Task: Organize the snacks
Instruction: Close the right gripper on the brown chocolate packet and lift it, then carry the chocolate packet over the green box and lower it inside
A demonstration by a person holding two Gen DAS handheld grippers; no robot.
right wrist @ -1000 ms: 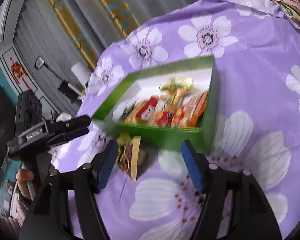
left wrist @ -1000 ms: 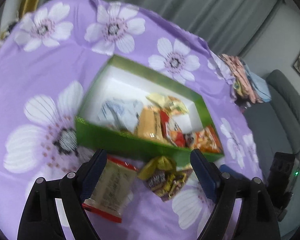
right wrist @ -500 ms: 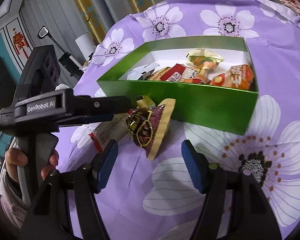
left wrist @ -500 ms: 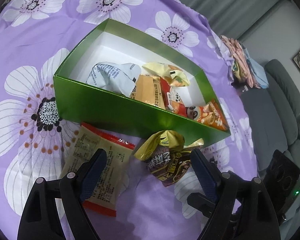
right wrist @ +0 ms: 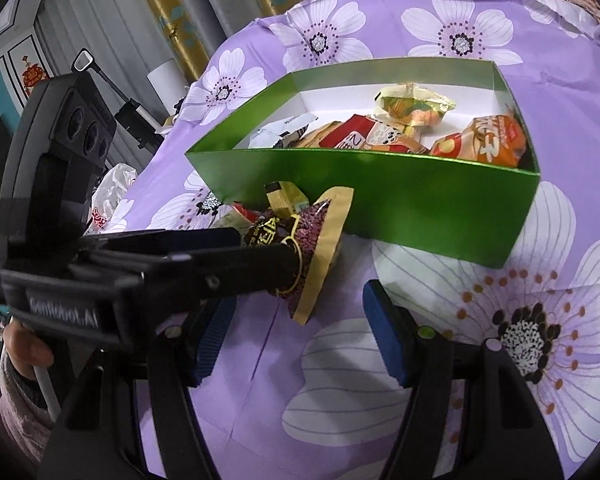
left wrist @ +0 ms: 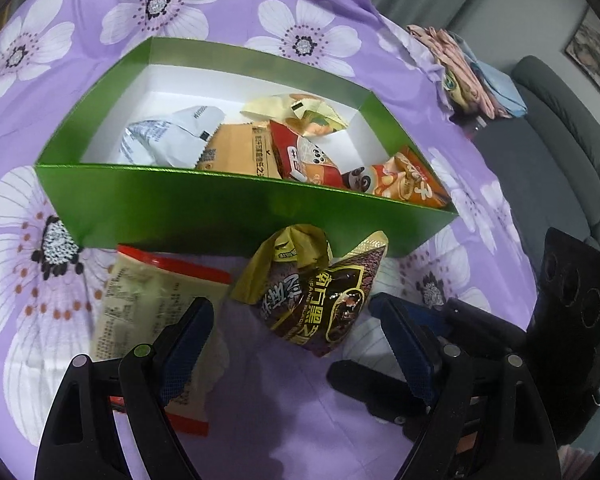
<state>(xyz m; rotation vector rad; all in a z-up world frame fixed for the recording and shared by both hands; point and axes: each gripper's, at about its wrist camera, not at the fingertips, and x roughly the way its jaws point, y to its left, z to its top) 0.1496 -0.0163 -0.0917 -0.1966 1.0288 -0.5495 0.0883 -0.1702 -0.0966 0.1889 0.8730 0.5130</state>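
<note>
A green box (left wrist: 220,204) with a white inside lies on the purple flowered cloth and holds several snack packets (left wrist: 300,152). In front of its near wall a gold and dark purple packet (left wrist: 316,292) leans next to a flat cream packet with red ends (left wrist: 148,312). My left gripper (left wrist: 298,344) is open just short of the gold packet, whose lower tip reaches between the fingers untouched. My right gripper (right wrist: 300,336) is open too, a little behind the same gold packet (right wrist: 324,232). The left gripper's body (right wrist: 160,268) crosses over the right one's left finger.
The box (right wrist: 380,200) stands directly behind the loose packets. A grey sofa (left wrist: 548,140) and a pile of folded cloth (left wrist: 468,68) lie past the table's right edge. A white plastic bag (right wrist: 112,188) and curtains (right wrist: 180,20) are at the left. A person's hand (right wrist: 24,348) holds the left gripper.
Both grippers have come down and closer to the gold packet. The left gripper has slid across in front of the right one. Neither gripper's jaw width has changed.
</note>
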